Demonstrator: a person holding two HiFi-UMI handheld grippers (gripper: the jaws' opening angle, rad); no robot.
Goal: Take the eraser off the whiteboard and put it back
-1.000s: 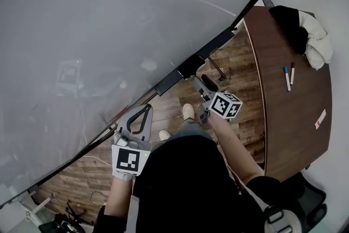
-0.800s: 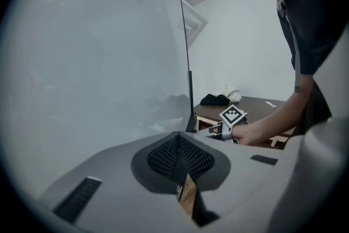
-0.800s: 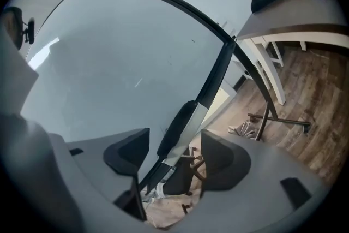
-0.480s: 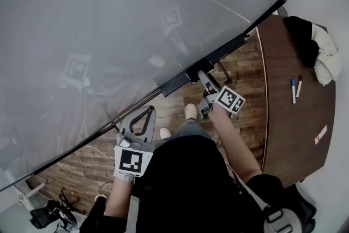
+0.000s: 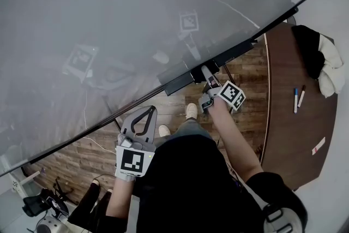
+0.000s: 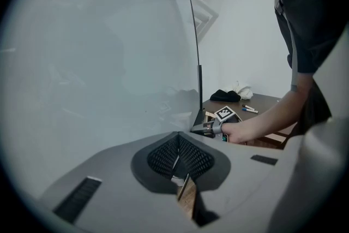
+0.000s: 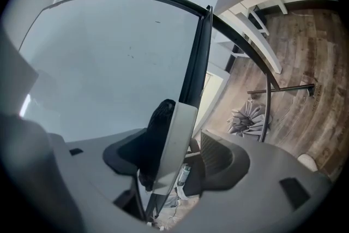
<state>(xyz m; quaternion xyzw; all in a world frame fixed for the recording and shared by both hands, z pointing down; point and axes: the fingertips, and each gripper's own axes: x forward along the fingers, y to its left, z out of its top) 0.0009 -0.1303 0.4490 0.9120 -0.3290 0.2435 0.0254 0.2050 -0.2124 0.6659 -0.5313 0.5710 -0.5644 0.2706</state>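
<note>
Room: wooden plank floor (image 5: 245, 71) under a large glossy whiteboard (image 5: 109, 19), which fills the far and left part of the head view. Its dark lower edge runs aslant from near left to far right.
Worktop: a brown, rounded worktop (image 5: 283, 133) stands at the right, well apart from the board. Two markers (image 5: 298, 99) lie side by side on it, and a heap of black and white cloth (image 5: 323, 60) sits at its far end.
Tray: a dark tray (image 5: 175, 83) runs along the board's lower edge.
Right gripper: the right gripper (image 5: 209, 75) reaches out to the tray, with its marker cube on the side toward the person. Its jaws have just been opening and now stand wide apart.
Eraser: the eraser (image 7: 177, 139) stands on edge between the right gripper's jaws, just beside the board's dark frame. Its white back faces the right jaw, and its black felt faces the left jaw and the board. The right pad is clear of it, with a gap between them. Whether the left pad touches the felt cannot be told.
Left gripper: the left gripper (image 6: 178, 144) is held at the near left, well apart from the tray, and points toward the board. Its ribbed pads are together with nothing between them.
Person: dark top, bare forearms, and light shoes (image 5: 188, 111) on the floor below the right gripper.
</note>
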